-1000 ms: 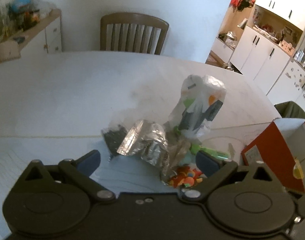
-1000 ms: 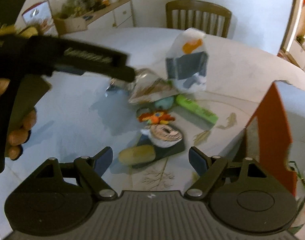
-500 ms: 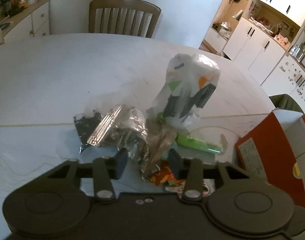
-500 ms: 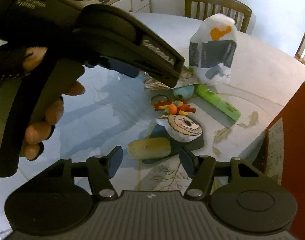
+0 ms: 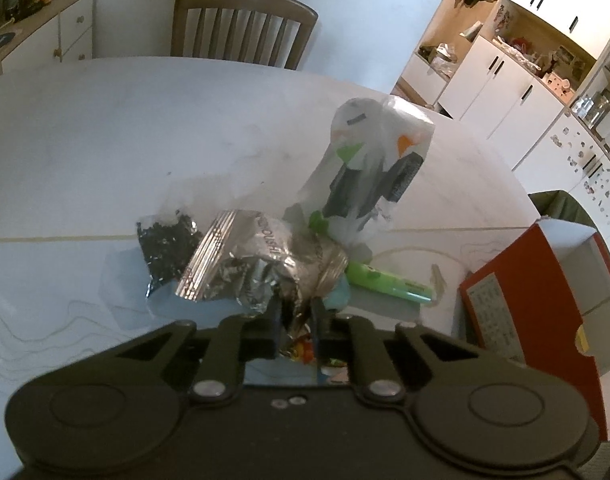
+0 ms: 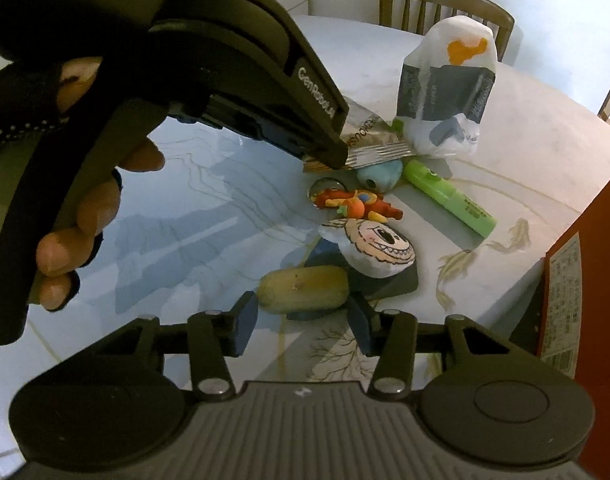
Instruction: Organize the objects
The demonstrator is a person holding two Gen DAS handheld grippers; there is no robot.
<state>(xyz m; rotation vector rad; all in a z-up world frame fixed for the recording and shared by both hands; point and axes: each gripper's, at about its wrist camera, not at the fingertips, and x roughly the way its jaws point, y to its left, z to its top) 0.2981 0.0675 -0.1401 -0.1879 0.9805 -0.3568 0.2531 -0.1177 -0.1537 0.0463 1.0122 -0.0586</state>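
My left gripper [image 5: 296, 322] is shut on the near edge of a crumpled silver foil bag [image 5: 257, 264], which also shows in the right wrist view [image 6: 369, 140] beside the left tool [image 6: 329, 148]. My right gripper [image 6: 303, 322] is partly open around a yellow oblong object [image 6: 303, 290] on the table, fingers apart from it. Nearby lie a colourful toy keychain [image 6: 355, 204], a round cartoon-face plush [image 6: 377, 248], a green marker [image 6: 449, 198] and a white plastic bag [image 6: 445, 80] standing upright.
A red cardboard box [image 5: 537, 304] stands at the right on the white table [image 5: 105, 140]. A packet of dark seeds [image 5: 165, 244] lies left of the foil bag. A wooden chair [image 5: 241, 28] is at the far side. Cabinets line the right wall.
My left gripper has closed from wide open onto the foil bag. My right gripper has narrowed and come nearer to the yellow object.
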